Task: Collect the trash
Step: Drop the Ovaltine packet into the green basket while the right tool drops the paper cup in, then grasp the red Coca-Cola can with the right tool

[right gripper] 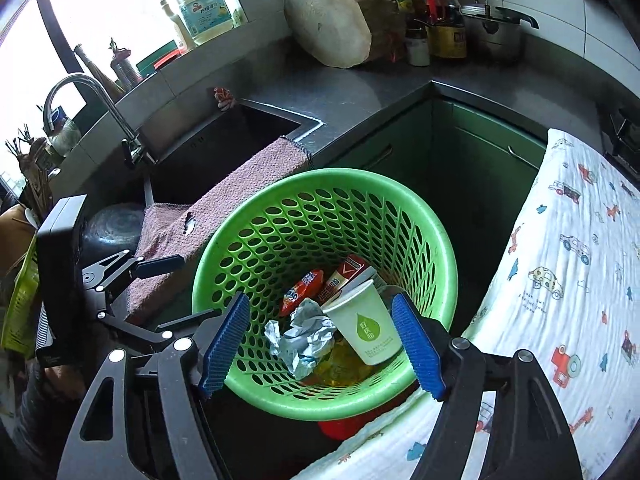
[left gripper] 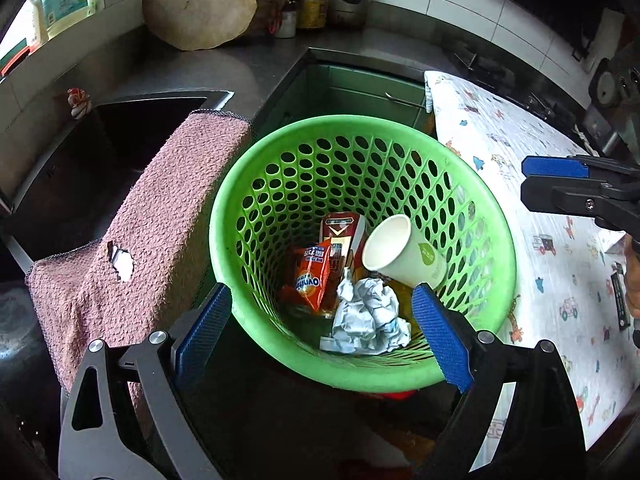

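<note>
1. A round green plastic basket with perforated walls (left gripper: 280, 168) (right gripper: 256, 240) fills the centre of both wrist views, seen from above.
2. Inside it lies the collected trash: a white paper cup with a green drop logo (left gripper: 404, 250) (right gripper: 366, 322), tipped on its side at the right; a crumpled ball of white and blue paper (left gripper: 366, 316) (right gripper: 306, 334) at the lower middle; an orange snack packet (left gripper: 312, 276) (right gripper: 300, 286) to the left; and a red and white carton (left gripper: 344, 236) (right gripper: 346, 274) behind them.
3. The left gripper (left gripper: 322, 336), at the bottom of its own view, is spread wide with nothing between its blue pads — its fingers frame the near rim of the basket.
4. The right gripper (right gripper: 322, 346) also stands wide apart and holds nothing, over the near rim of the basket.
5. In the left wrist view the right gripper shows at the right edge; in the right wrist view the left gripper (right gripper: 160, 264) shows at the left edge.
6. A pink knitted cloth with a torn hole (left gripper: 160, 216) (right gripper: 224, 200) hangs over the edge of a dark steel sink (left gripper: 100, 140) (right gripper: 224, 136) at the left.
7. A white cloth printed with cartoon vehicles (left gripper: 532, 216) (right gripper: 568, 264) covers the surface at the right.
8. On the grey bench (left gripper: 224, 64) (right gripper: 360, 88) at the top stand a thick round wooden block (left gripper: 200, 4) (right gripper: 332, 24), bottles and a steel pot (left gripper: 352, 0) (right gripper: 496, 32).
</note>
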Demonstrator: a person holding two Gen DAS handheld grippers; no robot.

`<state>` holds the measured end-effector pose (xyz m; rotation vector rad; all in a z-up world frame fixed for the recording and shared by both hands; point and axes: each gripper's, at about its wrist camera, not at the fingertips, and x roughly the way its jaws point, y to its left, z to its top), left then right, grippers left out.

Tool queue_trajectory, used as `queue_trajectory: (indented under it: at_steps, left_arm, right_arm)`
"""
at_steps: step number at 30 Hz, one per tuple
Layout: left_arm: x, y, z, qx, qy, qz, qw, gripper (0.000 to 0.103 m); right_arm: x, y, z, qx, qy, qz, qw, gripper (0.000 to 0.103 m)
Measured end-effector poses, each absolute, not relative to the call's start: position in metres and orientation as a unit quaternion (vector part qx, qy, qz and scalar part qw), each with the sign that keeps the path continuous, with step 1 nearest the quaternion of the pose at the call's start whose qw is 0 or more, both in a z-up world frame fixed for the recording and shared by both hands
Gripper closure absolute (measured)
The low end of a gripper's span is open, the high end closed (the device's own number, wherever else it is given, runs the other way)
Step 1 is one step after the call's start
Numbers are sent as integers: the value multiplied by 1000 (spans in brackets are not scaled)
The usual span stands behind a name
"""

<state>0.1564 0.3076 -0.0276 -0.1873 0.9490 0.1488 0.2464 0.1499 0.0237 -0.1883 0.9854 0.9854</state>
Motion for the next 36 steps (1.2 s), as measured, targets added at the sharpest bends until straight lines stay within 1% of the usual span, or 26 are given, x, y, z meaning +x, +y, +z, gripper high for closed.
queue_trajectory:
  at_steps: [3,6,10,19,26,36]
  left_arm:
    - [155,300,-21,-84,451,67,886,12]
    - [154,287,-13,-73,444,60,891,10]
    - [155,266,-4,-63,437,44,896,10]
    - [164,199,5,-46,429,-13,902,9]
    - [176,140,11,-19,424,-60,904,9]
    - [207,55,19,15,420,-127,898,9]
  right_arm:
    - [241,127,35,-72,439,448,776,26]
    - [234,98,39,-69,432,434,788,26]
    - [225,52,38,-62,429,414,801,22]
    - [214,-79,34,-30,438,339,832,22]
    - [211,-192,36,-24,441,246,863,22]
    - [224,-334,20,17,475,120,872,22]
